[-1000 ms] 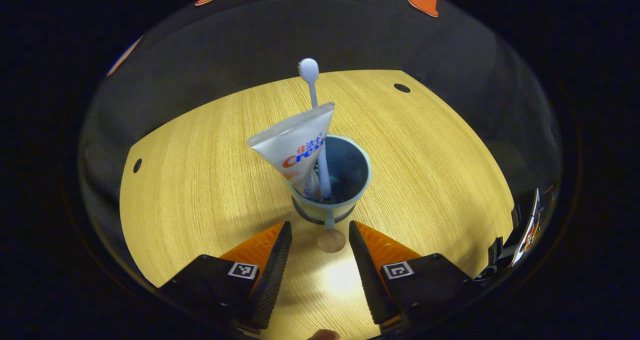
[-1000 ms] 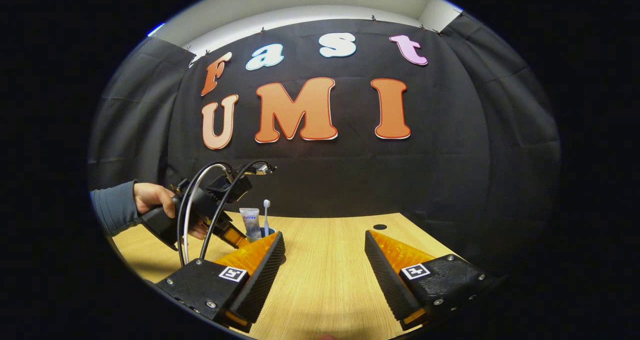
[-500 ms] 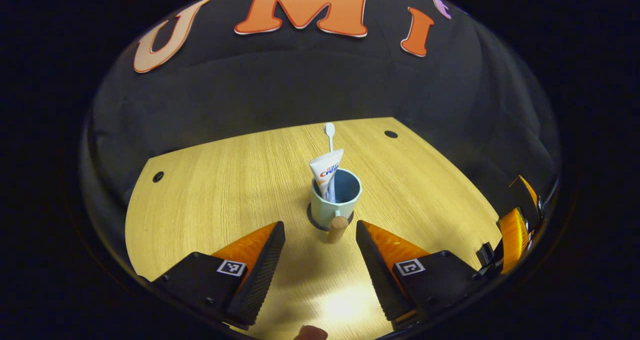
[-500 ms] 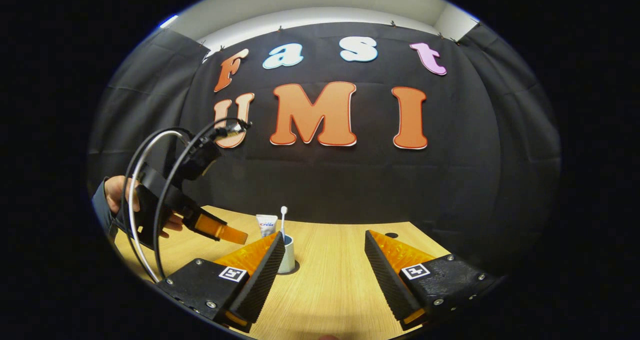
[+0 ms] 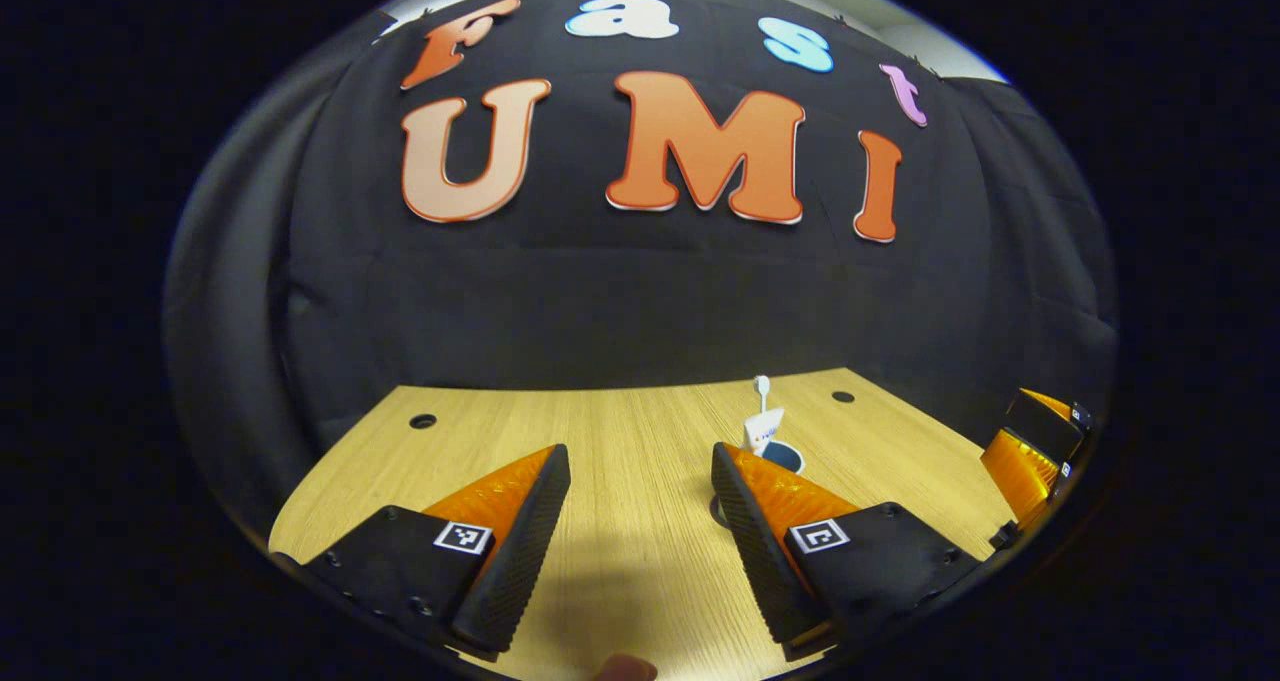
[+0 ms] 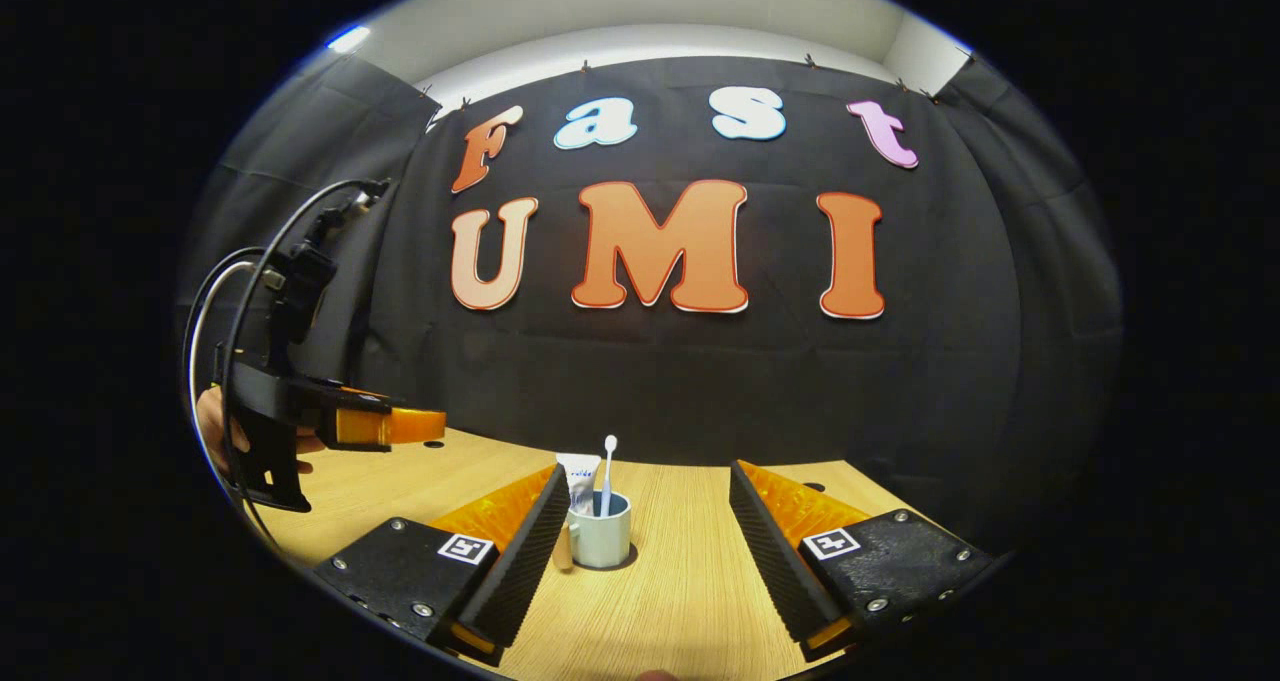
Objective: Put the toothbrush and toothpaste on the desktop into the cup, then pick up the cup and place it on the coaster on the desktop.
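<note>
Pale cup (image 6: 601,541) — beyond right claw (image 6: 640,546)

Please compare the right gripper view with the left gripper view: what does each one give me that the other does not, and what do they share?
Right gripper view: the whole cup with its wooden handle, ahead of the open right gripper, and a hand holding the left gripper off to the side.
Left gripper view: its own open fingers with nothing between them, the cup mostly behind one of them, and the right gripper at the edge.
Shared: toothpaste and toothbrush standing in the cup on the wooden desktop.
</note>
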Motion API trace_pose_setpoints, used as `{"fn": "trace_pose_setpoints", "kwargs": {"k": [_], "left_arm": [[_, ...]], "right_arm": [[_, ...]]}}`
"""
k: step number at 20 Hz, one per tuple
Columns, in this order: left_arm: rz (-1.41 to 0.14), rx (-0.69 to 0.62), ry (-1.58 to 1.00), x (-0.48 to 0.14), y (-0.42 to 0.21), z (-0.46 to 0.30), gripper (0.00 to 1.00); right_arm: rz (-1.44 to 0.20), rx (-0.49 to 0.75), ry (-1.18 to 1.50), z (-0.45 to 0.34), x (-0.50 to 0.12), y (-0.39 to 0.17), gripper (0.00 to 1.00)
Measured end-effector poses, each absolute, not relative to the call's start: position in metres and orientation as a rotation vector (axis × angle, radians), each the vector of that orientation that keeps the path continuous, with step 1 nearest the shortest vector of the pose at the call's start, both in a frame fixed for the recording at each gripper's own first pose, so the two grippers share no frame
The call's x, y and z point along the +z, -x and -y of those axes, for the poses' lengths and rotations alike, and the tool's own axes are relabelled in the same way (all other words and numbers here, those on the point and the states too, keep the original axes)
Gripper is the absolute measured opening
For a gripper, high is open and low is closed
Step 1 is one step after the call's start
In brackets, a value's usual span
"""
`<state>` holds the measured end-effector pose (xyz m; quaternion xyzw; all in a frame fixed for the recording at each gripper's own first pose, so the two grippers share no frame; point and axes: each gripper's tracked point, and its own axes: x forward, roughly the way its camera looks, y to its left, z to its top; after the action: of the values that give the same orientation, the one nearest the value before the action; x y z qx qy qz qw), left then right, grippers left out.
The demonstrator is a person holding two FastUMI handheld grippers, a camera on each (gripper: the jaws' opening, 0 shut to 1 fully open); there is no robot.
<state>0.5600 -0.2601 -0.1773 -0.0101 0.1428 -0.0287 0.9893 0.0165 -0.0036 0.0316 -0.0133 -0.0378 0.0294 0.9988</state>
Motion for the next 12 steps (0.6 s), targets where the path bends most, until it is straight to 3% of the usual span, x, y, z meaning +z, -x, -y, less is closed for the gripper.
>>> {"fn": "trace_pose_setpoints", "kwargs": {"k": [5,12], "left_arm": [[-0.104,-0.009,-0.010,-0.138,-0.538,0.241,0.92],[0.025,0.093,-0.027,-0.130,-0.512,0.217,0.92]], "right_arm": [[0.108,0.076,0.045,-0.013,0.040,-0.017,0.96],[0.153,0.098,0.030,-0.025,0.046,-0.015,0.97]]}}
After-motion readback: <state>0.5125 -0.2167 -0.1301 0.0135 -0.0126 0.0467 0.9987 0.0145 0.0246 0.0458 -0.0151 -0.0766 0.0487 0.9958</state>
